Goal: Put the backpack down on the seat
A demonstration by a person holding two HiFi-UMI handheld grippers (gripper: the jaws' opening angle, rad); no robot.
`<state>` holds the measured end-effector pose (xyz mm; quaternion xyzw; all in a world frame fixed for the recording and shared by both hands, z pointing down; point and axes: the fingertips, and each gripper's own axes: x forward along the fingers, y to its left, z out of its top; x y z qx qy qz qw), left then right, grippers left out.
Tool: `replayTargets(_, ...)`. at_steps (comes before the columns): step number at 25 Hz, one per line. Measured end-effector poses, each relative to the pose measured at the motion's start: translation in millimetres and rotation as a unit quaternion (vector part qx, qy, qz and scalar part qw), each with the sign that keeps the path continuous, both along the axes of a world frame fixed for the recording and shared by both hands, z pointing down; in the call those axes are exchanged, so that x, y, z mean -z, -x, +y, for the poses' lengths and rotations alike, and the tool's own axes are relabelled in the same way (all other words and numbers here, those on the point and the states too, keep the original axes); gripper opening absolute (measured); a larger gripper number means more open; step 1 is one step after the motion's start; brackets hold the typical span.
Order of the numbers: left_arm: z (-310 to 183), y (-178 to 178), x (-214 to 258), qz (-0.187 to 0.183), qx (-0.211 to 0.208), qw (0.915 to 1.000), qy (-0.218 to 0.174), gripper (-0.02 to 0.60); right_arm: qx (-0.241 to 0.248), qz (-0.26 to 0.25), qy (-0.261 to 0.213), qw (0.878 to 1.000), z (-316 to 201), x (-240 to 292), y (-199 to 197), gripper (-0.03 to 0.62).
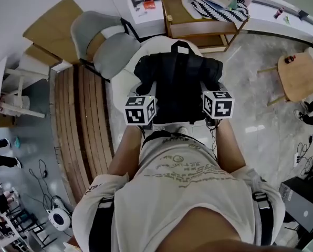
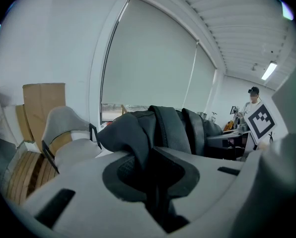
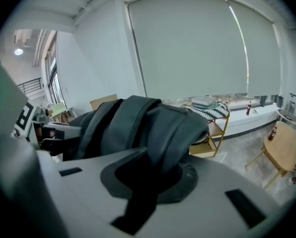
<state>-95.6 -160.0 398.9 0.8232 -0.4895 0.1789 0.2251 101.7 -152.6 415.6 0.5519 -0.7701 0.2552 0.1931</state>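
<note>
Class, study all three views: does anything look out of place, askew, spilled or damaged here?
Nothing stands out. The black backpack sits squarely over the white seat, its fabric pinched in the left gripper and the right gripper; nothing looks spilled or torn.

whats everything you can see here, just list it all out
backpack: one, black, over the seat, gripped at both sides
seat: one, white, under the backpack
grey chair: one, left of the seat
cardboard: brown sheets, behind the grey chair
slatted platform: one, wooden, along the left
shelf unit: one, wooden, beyond the seat
patterned cloth: one, black and white, on the shelf unit
wooden chair: one, light wood, far right
left tool: one, grey, shut on backpack fabric
right tool: one, grey, shut on backpack fabric
T-shirt: one, white, the person's own, bottom
</note>
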Motion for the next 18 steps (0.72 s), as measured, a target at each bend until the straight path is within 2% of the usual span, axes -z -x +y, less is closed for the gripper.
replayTargets(10, -25.7, 13.7, -75.9, -0.005, -0.047, 0.9958, 0.078, 0.052, -0.01, 0.016, 0.077, 0.997, -4.9, -71.1, 13.6, 0.055)
replayTargets(18, -23.6, 3.4, -157.6, -0.021, -0.1, 0.9831, 0.152, 0.052, -0.031, 0.015, 0.147, 0.988, 14.1, -146.5, 5.2, 0.055)
